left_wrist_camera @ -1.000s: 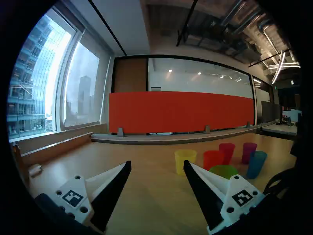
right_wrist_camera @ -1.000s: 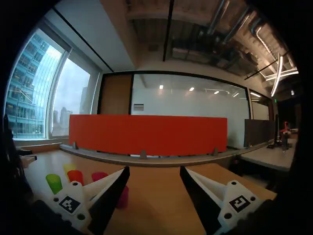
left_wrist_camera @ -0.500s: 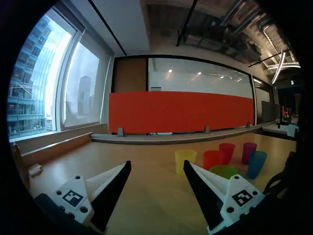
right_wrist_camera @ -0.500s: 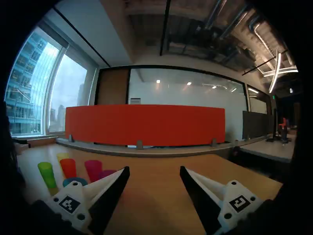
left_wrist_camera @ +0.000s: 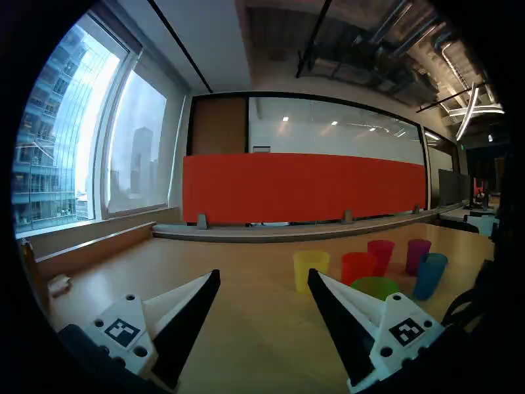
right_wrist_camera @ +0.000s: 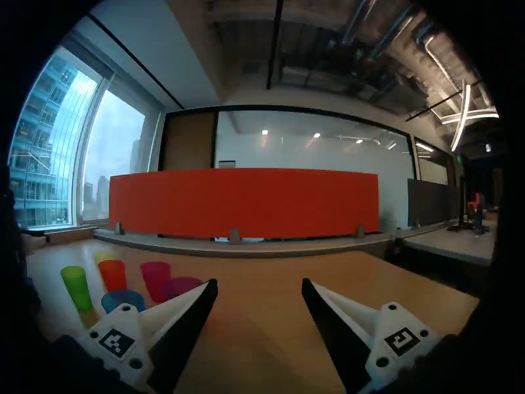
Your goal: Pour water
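"Wooden desk (left_wrist_camera: 216,253), red partition (left_wrist_camera: 302,187) behind it, big window (left_wrist_camera: 65,144) on the camera's left, same room in both views. Left gripper?"

"Left gripper (left_wrist_camera: 263,272): fingers wide apart, nothing between them, hovering over the desk. The left gripper view is near identical to a second ago. A little more of the far room shows at the right edge, that's all."

"Cups?"

"Six, upright in a cluster on the desk, ahead and to the right of the left gripper: yellow cup (left_wrist_camera: 310,268), orange cup (left_wrist_camera: 356,266), crimson cup (left_wrist_camera: 380,255), purple cup (left_wrist_camera: 417,255), blue cup (left_wrist_camera: 430,274), and green cup (left_wrist_camera: 375,286) nearest, partly behind the right-hand finger. None has moved."

"Right gripper?"

"Right gripper (right_wrist_camera: 258,282): fingers also spread, holding nothing. Its view has shifted. A second ago the partition sat lower in frame and the cups were low at the left, with the purple one mostly hidden by the finger. Now the partition sits higher and the cluster is further in — green outermost, then orange, crimson, purple right by the left-hand finger, blue in front with its rim showing. Yellow is faint behind the orange, hard to make out."

"Contact?"

"No — both grippers are apart from the cups."
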`<state>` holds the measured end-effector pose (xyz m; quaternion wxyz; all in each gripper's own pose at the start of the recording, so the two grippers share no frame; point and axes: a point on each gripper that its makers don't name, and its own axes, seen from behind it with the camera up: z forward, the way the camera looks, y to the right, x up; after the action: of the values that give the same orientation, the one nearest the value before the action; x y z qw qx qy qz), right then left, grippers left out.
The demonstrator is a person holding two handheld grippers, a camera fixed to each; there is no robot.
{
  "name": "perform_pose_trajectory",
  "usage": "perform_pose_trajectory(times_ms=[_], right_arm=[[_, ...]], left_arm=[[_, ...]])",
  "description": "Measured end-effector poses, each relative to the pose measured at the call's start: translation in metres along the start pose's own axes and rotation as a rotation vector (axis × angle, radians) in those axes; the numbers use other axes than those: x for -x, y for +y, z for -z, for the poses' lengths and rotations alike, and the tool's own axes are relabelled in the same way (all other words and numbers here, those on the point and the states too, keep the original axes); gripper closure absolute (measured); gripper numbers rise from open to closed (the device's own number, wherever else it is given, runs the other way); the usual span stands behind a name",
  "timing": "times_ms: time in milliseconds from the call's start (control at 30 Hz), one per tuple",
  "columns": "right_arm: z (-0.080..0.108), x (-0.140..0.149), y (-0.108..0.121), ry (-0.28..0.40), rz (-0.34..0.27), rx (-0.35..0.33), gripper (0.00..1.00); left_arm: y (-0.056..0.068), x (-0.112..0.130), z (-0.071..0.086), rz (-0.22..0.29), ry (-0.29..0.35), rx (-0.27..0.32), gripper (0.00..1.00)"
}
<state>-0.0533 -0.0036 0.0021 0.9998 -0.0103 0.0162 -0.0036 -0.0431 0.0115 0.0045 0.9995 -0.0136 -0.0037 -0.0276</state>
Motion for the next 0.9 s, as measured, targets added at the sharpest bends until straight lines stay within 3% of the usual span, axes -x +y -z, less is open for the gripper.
perform_pose_trajectory(times_ms=[900], right_arm=[[-0.0019, 0.0097, -0.0029, -0.025, -0.007, -0.008, 0.01]], left_arm=[[0.0, -0.0003, 0.0, 0.0, 0.0, 0.0, 0.0]])
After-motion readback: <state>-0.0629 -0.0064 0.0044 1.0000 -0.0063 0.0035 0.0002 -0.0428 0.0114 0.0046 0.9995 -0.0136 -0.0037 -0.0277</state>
